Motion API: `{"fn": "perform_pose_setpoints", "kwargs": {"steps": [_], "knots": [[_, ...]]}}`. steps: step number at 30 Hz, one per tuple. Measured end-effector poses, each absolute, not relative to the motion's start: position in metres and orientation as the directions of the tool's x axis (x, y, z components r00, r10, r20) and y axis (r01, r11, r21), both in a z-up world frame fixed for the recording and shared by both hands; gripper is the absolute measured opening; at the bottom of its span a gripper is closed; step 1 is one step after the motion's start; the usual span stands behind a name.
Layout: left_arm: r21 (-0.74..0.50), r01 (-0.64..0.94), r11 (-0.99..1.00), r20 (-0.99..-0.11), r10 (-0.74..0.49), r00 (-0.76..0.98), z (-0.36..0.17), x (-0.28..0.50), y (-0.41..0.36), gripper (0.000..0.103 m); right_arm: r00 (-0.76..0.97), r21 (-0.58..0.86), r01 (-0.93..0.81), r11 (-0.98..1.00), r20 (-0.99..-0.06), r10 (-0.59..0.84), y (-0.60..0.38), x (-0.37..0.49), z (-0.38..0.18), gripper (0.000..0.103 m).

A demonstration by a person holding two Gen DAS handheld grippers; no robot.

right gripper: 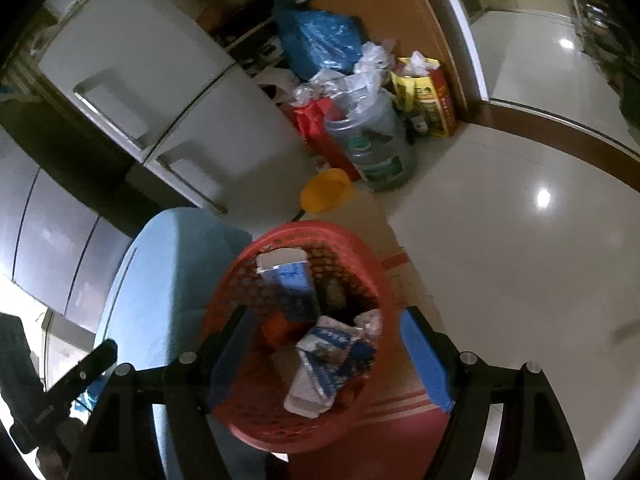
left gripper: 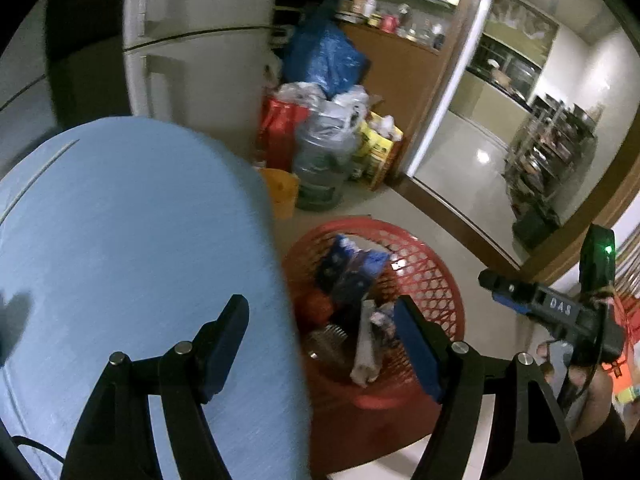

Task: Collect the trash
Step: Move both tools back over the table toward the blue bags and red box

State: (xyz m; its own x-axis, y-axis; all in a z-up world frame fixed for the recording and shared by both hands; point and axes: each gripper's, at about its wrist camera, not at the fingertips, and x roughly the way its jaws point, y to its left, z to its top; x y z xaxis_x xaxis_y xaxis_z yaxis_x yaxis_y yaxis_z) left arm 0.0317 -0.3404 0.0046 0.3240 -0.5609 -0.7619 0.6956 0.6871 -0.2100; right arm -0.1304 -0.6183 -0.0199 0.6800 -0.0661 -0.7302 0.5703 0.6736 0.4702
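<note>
A red mesh basket (left gripper: 432, 276) stands on the floor beside a light blue round table (left gripper: 120, 240). It holds several wrappers and packets, among them a blue packet (left gripper: 352, 268) and a white wrapper (left gripper: 366, 344). My left gripper (left gripper: 322, 344) is open and empty, above the table's edge and the basket. My right gripper (right gripper: 326, 354) is open and empty, directly over the basket (right gripper: 356, 252), where a blue and white packet (right gripper: 324, 344) lies on top. The right gripper also shows at the right of the left wrist view (left gripper: 496, 282).
A white fridge (right gripper: 160, 92) stands behind the table (right gripper: 168, 280). Beside it are a blue bag (right gripper: 320, 40), a large water jug (right gripper: 376, 152), a red bag (right gripper: 320, 124), a yellow box (right gripper: 428, 96) and a yellow bowl (right gripper: 326, 194). Glossy tiled floor (right gripper: 520, 240) lies to the right.
</note>
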Motion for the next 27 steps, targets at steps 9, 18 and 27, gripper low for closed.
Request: {"fn": "perform_pose_setpoints", "kwargs": {"steps": [9,18,27], "knots": [[-0.207,0.548,0.811,-0.751,-0.491,0.443,0.008,0.032,-0.229,0.075,0.678,0.448,0.482,0.753,-0.735,0.003,-0.561,-0.091,-0.011,0.079],[-0.185,0.325,0.927,-0.767,-0.343,0.542,-0.016,0.042,-0.113,0.076,0.661,0.408,0.325,0.853,-0.743,0.103,-0.466,-0.037,0.002,0.079],[-0.115,0.086,0.990,-0.772,-0.144,0.619,-0.031,0.040,-0.011,0.076,0.595,0.370,0.166,0.914,-0.777,0.206,-0.368,0.005,-0.005,0.079]]}}
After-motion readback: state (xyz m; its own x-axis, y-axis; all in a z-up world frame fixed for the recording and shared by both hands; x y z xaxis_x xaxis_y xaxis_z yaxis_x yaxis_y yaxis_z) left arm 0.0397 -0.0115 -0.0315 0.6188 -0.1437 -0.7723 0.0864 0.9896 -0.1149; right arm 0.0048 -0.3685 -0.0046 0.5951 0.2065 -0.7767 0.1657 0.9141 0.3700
